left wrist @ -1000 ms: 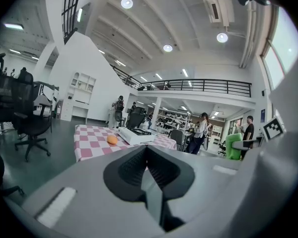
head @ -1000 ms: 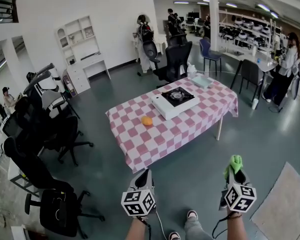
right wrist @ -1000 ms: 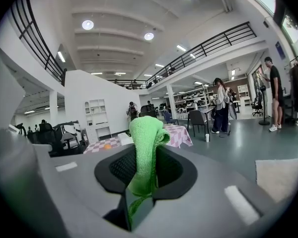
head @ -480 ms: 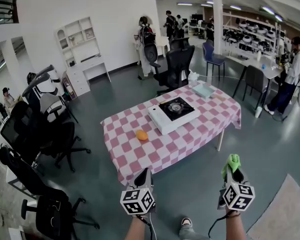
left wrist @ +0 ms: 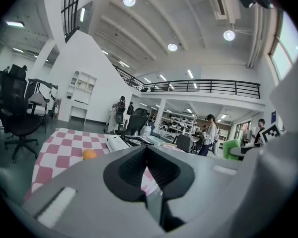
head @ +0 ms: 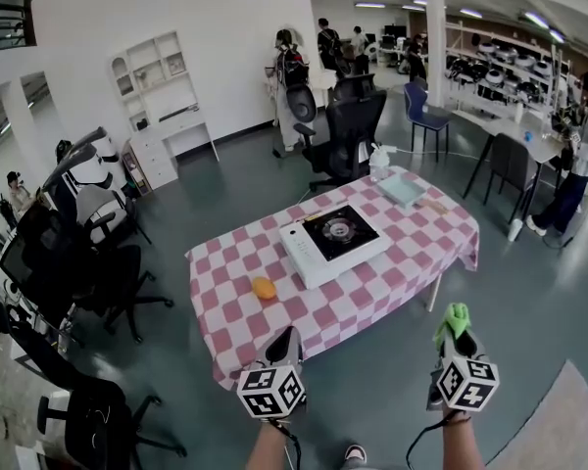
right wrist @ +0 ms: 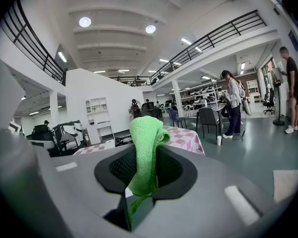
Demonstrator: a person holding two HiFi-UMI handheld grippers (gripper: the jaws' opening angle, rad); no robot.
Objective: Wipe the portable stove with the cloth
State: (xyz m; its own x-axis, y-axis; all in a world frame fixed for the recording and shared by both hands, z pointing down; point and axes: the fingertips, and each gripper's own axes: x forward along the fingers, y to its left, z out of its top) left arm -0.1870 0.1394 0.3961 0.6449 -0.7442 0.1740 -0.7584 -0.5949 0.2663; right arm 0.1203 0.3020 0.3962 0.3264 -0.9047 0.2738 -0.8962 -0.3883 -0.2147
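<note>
The portable stove [head: 333, 241], white with a black burner top, sits in the middle of a pink-and-white checked table [head: 274, 326] ahead of me. It also shows low and far off in the left gripper view, stove [left wrist: 120, 142]. My right gripper [head: 458, 329] is held short of the table, shut on a green cloth [head: 459, 317] that sticks up between its jaws; the same cloth [right wrist: 145, 148] fills the right gripper [right wrist: 146, 155] view. My left gripper [head: 285, 345] hovers over the table's near edge, jaws shut with nothing in them, as the left gripper [left wrist: 148, 150] view confirms.
An orange object [head: 265, 287] lies on the table left of the stove. A pale blue flat item [head: 402, 190] lies at the far end. Black office chairs [head: 88, 272] crowd the left; another chair [head: 351, 125] stands behind the table. A rug [head: 559, 424] lies at the lower right. People stand far back.
The table and stove have come closer and shifted left in the head view. Both grippers keep their places, the right still holding the cloth.
</note>
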